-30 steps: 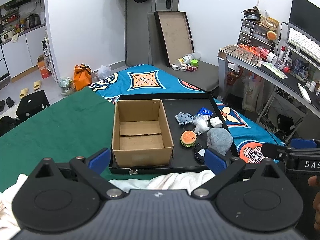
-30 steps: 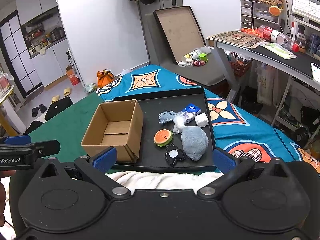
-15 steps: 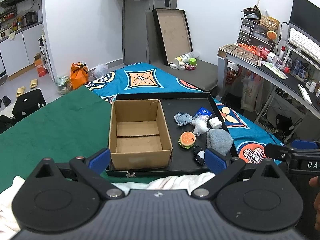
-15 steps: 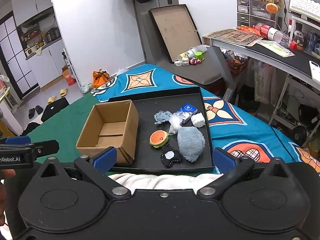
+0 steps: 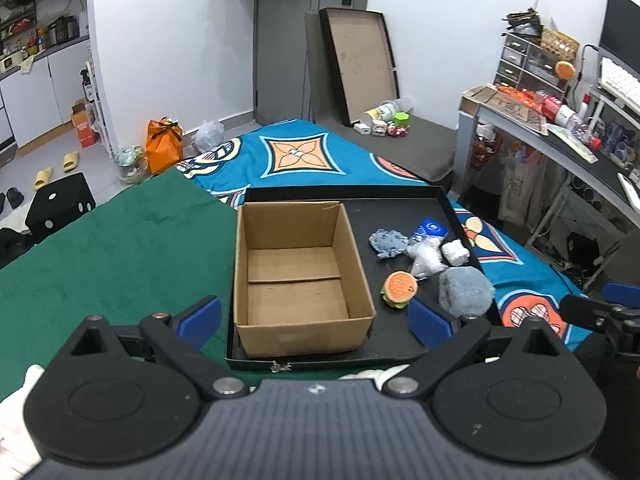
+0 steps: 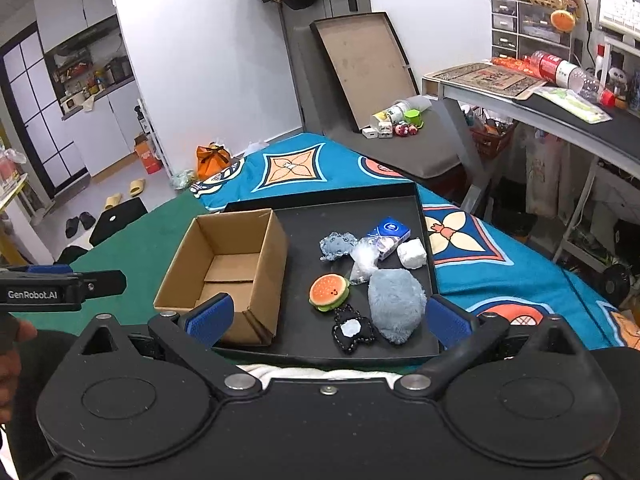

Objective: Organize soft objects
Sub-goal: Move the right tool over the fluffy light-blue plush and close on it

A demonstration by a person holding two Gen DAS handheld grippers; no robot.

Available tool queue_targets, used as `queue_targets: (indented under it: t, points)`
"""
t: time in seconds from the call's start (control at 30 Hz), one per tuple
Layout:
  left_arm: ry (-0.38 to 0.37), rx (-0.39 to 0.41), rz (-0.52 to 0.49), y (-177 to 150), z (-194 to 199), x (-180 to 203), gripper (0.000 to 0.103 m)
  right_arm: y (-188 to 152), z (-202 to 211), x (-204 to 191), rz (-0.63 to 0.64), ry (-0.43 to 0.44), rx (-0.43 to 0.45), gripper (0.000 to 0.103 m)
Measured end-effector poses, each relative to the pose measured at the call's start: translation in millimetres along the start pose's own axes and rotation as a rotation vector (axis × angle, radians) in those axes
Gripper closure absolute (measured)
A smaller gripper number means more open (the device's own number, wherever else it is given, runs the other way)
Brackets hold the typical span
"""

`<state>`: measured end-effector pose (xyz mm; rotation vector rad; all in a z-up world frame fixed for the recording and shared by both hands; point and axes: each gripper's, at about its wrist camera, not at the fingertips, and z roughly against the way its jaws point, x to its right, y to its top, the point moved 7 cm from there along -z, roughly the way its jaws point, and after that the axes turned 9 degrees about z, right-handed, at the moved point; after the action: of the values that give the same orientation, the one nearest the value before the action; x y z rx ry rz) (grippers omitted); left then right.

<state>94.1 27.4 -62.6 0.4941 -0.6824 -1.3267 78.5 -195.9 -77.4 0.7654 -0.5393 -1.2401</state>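
Left hand-held gripper (image 5: pixel 314 319) and right hand-held gripper (image 6: pixel 326 317), both spread wide and holding nothing, poised at the near edge of a black tray (image 6: pixel 362 203) on the bed (image 6: pixel 294 168). Closer to the tray than a second ago, box and toys larger in both views; nothing on the tray shifted. One open cardboard box (image 5: pixel 296 272), empty, on the tray's left half. Seven soft items clustered on the right half: burger plush (image 6: pixel 329 292), fuzzy grey plush (image 6: pixel 395 305), black-and-white plush (image 6: pixel 353 329), small grey-blue plush (image 6: pixel 337 245), clear bag (image 6: pixel 364 260), blue tissue pack (image 6: pixel 389 231), white wad (image 6: pixel 412 253).
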Motion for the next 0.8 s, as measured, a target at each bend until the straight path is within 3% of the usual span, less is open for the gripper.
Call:
queue_targets:
  t: [0.37,0.8]
  points:
    - [0.031,-0.043,0.039,6,-36,-27,0.006,-2,-29,16,-0.070,-0.006,0.016,0.003]
    - [0.062,-0.129,0.094,11,-74,-51,0.019,-1,-64,30,-0.149,-0.003,-0.011,0.008]
